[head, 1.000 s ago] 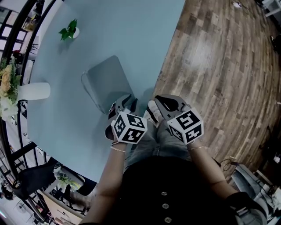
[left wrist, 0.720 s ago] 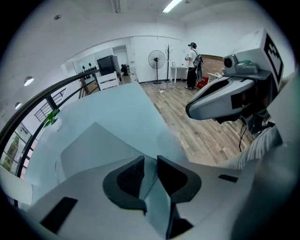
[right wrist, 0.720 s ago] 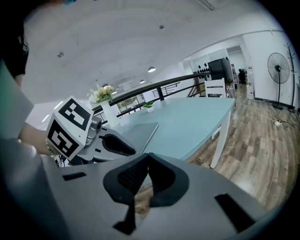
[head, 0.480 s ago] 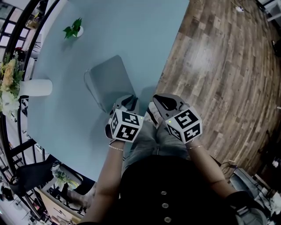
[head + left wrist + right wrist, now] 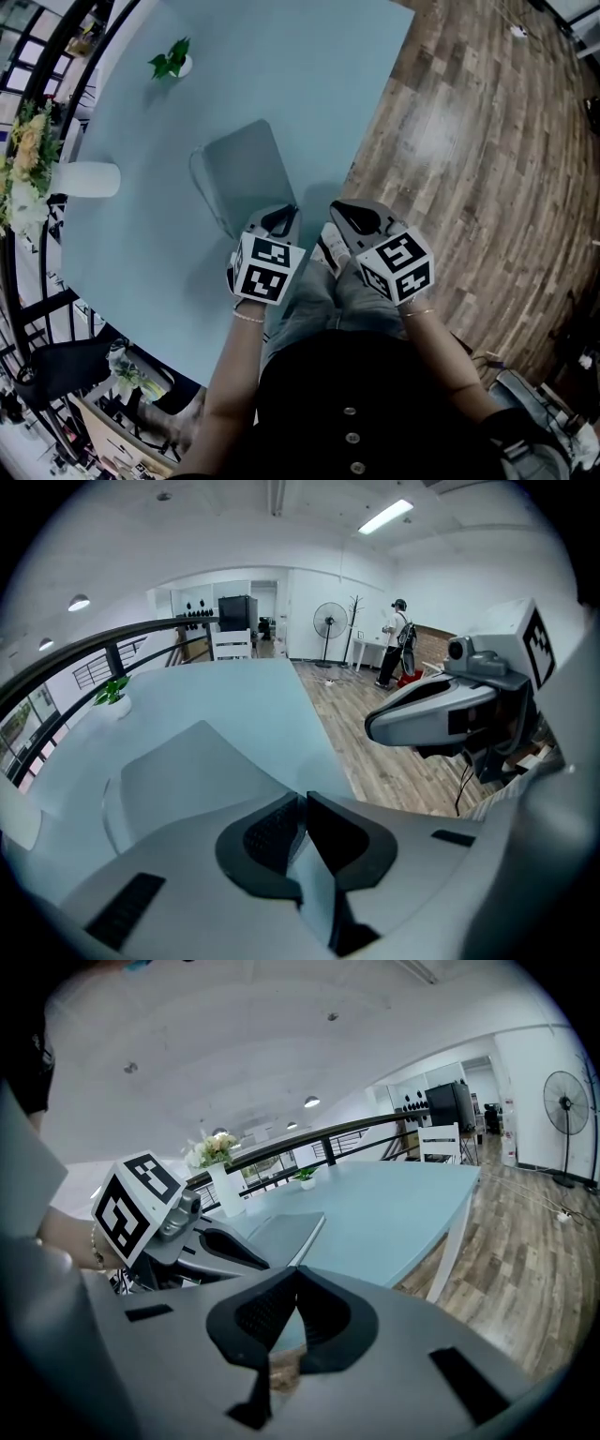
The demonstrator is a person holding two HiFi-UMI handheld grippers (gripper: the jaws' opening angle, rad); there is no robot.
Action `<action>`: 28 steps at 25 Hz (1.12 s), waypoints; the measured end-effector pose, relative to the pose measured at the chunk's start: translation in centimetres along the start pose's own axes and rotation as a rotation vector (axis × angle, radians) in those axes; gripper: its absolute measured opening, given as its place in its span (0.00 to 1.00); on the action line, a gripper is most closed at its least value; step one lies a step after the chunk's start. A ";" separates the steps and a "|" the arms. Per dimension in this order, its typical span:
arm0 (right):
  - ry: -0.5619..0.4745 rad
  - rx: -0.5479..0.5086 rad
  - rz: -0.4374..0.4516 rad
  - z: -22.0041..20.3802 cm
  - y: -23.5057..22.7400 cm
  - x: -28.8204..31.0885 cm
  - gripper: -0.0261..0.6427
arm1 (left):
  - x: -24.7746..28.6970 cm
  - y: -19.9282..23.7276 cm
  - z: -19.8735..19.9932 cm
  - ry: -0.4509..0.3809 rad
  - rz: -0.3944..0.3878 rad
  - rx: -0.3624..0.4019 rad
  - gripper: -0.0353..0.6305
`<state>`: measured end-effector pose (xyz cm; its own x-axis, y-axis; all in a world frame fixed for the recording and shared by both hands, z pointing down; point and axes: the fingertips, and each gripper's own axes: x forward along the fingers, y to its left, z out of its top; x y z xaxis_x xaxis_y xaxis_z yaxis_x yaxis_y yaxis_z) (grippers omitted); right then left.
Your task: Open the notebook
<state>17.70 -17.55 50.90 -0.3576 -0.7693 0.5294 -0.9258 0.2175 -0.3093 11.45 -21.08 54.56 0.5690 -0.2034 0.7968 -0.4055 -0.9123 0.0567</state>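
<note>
Floor (image 5: 469, 141): wood planks fill the right side of the head view and lie open along the tabletop's right edge.
Tabletop (image 5: 281, 84): pale blue. Its right edge slants down towards the person, who stands at the near corner. The middle and far stretches are bare, with room on every side of the notebook except its near corner.
Railing (image 5: 113, 656): a black rail curves close along the tabletop's left side.
Notebook (image 5: 246, 173): on the tabletop near the person's corner, closer to the right edge than to the left. It lies flat and closed, with a plain grey cover and rounded corners, set askew. A thin curved line runs beside its left side; what that is cannot be made out.
Left gripper (image 5: 302, 801): tilted down at the notebook's near corner. Its fingers (image 5: 272, 832) have just been closing and their tips now meet. Only pale tabletop shows in the gap behind the tips, and no view shows whether the cover's edge is caught.
Right gripper (image 5: 296, 1274): beside the left one, at the tabletop's right edge, away from the notebook. Its fingers (image 5: 323, 1312) are closed tip to tip on nothing.
Vase (image 5: 89, 179): white, holding flowers, at the left edge by the railing.
Plant (image 5: 171, 58): small, in a white pot, far left, well apart from the notebook.
</note>
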 end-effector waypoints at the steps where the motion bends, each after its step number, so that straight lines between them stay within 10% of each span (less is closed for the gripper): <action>1: -0.001 -0.003 0.004 0.1 0.1 0.0 0.05 | -0.2 0.0 0.1 -0.010 0.000 -0.013 0.12; 28: -0.046 -0.124 0.112 5.7 2.8 2.4 0.05 | -7.5 0.4 3.5 -0.260 -0.028 -0.233 0.10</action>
<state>14.91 -22.23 46.79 -0.4560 -0.7621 0.4596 -0.8895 0.3734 -0.2634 9.54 -21.17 46.53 0.7332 -0.2908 0.6147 -0.5229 -0.8190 0.2362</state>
